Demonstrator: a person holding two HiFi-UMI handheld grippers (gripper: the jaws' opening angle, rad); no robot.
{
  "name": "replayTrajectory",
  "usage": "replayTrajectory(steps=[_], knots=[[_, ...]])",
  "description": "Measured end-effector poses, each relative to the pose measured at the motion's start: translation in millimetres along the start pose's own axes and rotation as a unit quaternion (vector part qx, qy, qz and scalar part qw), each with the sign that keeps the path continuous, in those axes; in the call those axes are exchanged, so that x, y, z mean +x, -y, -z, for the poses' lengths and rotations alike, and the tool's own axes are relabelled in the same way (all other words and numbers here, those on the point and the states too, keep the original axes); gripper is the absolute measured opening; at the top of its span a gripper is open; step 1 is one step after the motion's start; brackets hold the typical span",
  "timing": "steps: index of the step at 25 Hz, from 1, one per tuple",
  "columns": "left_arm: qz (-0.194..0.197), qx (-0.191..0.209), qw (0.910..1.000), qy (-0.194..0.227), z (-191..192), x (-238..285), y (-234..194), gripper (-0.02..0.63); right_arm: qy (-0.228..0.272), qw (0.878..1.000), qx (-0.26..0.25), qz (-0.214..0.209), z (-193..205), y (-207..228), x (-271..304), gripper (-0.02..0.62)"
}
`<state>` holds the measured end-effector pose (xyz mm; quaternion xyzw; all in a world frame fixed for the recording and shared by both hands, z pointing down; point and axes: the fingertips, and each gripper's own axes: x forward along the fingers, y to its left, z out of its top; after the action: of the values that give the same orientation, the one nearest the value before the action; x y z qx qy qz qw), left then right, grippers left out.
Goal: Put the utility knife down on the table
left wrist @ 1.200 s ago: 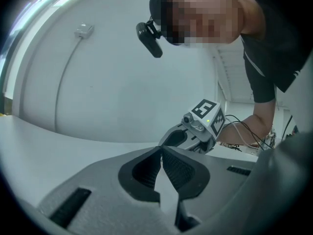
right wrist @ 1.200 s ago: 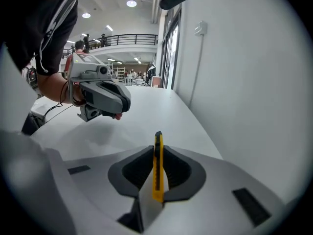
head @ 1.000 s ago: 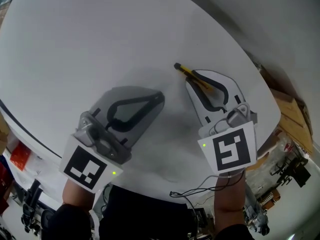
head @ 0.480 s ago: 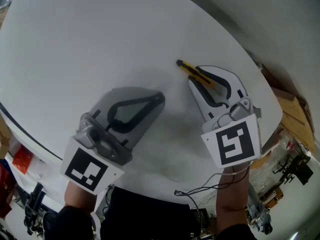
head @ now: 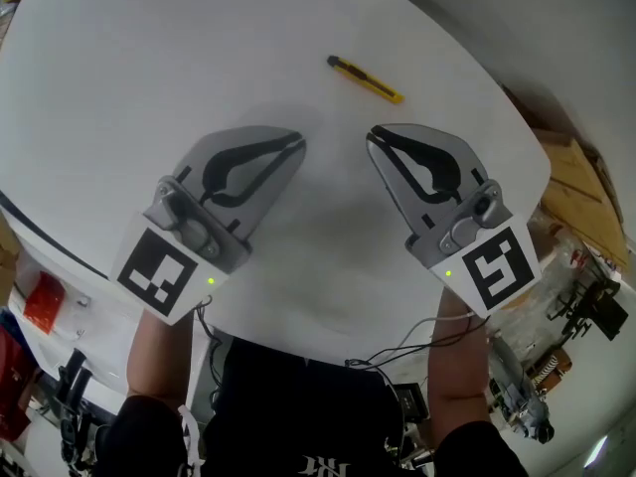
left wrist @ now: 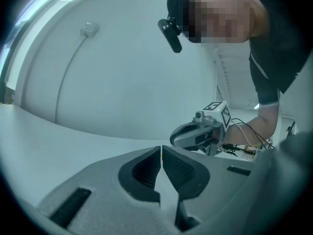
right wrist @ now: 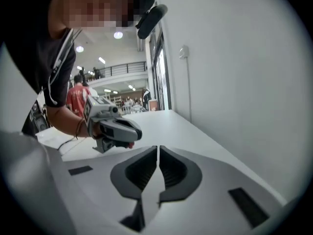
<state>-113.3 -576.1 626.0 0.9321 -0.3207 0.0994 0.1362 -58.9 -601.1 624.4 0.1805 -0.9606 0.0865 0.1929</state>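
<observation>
The utility knife (head: 365,79), yellow with a black end, lies flat on the white table (head: 129,58), far from the person, with nothing touching it. My right gripper (head: 373,134) is shut and empty, its tips a short way nearer the person than the knife. My left gripper (head: 298,144) is shut and empty too, level with the right one and to its left. In the left gripper view the closed jaws (left wrist: 161,149) point toward the right gripper (left wrist: 198,133). In the right gripper view the closed jaws (right wrist: 158,148) face the left gripper (right wrist: 115,129). Neither gripper view shows the knife.
The table's curved edge runs down the right side, past cardboard boxes (head: 571,182) and equipment on the floor (head: 586,316). A cable (head: 397,351) hangs below the near edge. A red item (head: 40,301) sits low at the left.
The right gripper let go of the knife, drew back toward the person and shut. The knife now lies alone on the table. The left gripper shifted slightly.
</observation>
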Motion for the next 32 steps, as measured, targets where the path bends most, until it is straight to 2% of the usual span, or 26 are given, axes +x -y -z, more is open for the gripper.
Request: replayTrajectory(steps=[3, 7, 10, 13, 17, 19, 24, 28, 32], knots=[[-0.004, -0.026, 0.9996, 0.01, -6, -13, 29, 0.015, 0.066, 0.997, 0.045, -0.006, -15, -32, -29, 0.011], [-0.01, -0.062, 0.9976, 0.029, -28, -35, 92, 0.015, 0.082, 0.995, 0.063, -0.01, -19, -91, -76, 0.009], [-0.007, -0.064, 0.9971, 0.04, -49, -54, 154, 0.015, 0.104, 0.992, 0.073, -0.024, -33, -143, -122, 0.009], [0.007, -0.05, 0.9964, 0.068, -79, -72, 220, 0.012, 0.138, 0.988, 0.069, -0.031, -55, -190, -178, 0.008], [0.016, -0.056, 0.9961, 0.066, -111, -113, 326, 0.008, 0.176, 0.981, 0.073, -0.036, -81, -271, -280, 0.008], [0.023, -0.063, 0.9944, 0.082, -132, -137, 379, 0.008, 0.184, 0.98, 0.062, -0.034, -91, -312, -331, 0.008], [0.06, -0.085, 0.9872, 0.12, -176, -181, 484, 0.006, 0.202, 0.977, 0.048, -0.038, -105, -386, -411, 0.008], [0.102, -0.08, 0.9864, 0.101, -174, -219, 553, 0.006, 0.2, 0.978, 0.04, -0.053, -103, -453, -437, 0.008], [0.141, -0.073, 0.983, 0.091, -164, -251, 601, 0.006, 0.193, 0.979, 0.052, -0.049, -96, -506, -454, 0.008]])
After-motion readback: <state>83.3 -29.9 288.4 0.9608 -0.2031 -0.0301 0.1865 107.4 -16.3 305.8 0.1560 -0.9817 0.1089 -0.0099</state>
